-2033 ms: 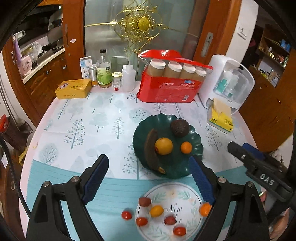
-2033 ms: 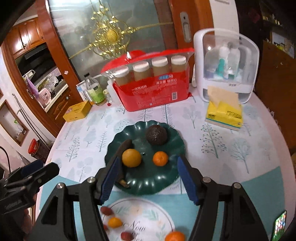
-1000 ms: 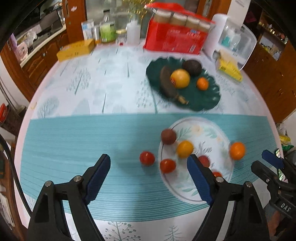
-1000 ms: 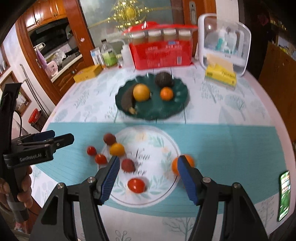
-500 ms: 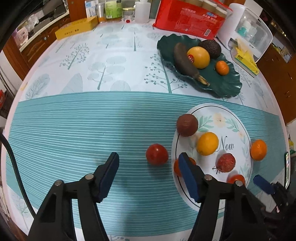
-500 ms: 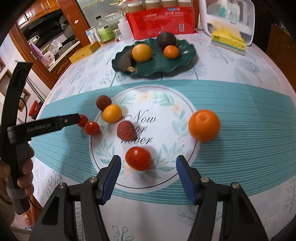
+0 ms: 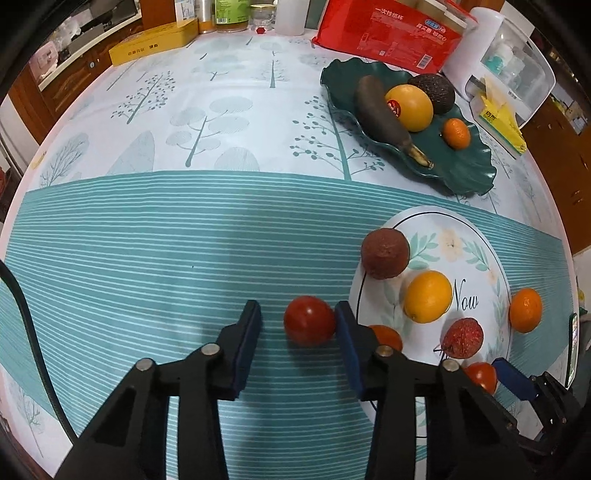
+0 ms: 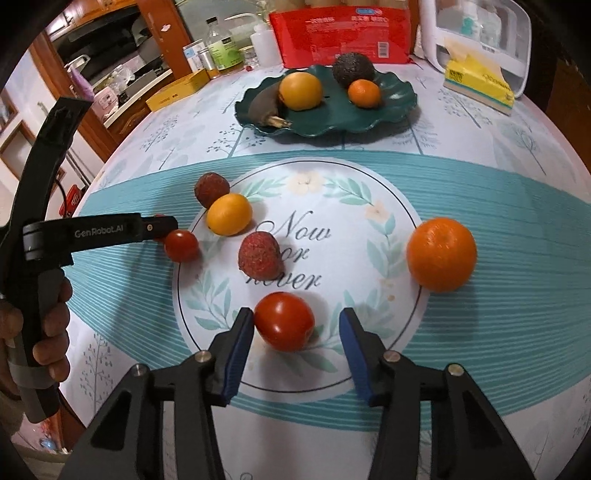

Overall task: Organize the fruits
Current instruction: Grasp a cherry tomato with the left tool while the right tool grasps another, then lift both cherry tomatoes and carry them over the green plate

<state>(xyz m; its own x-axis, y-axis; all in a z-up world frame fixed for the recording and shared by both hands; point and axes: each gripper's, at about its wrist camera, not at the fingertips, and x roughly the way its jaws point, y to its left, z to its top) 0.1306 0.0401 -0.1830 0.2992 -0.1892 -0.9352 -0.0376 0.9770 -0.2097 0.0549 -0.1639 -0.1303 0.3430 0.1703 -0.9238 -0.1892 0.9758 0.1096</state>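
My left gripper (image 7: 298, 326) is open around a red cherry tomato (image 7: 309, 320) on the teal cloth; the tomato touches the right finger. My right gripper (image 8: 296, 328) is open around another red tomato (image 8: 283, 320) on the printed white circle (image 8: 369, 192); it touches the left finger. Around them lie a third tomato (image 8: 181, 245), a lychee (image 8: 258, 256), a yellow fruit (image 8: 229, 214), a brown fruit (image 8: 211, 189) and an orange (image 8: 441, 254). The green plate (image 8: 391, 107) holds a dark banana, a large orange, an avocado and a small orange.
At the table's back stand a red cup package (image 7: 391, 33), a white dispenser box (image 7: 506, 62), a yellow tissue pack (image 8: 478, 86), a yellow tin (image 7: 155, 46) and bottles (image 8: 218, 48). A phone (image 7: 572, 350) lies at the right edge.
Both grippers came down and forward to the table. Each has narrowed and now brackets a tomato; earlier they hovered high over the plates.
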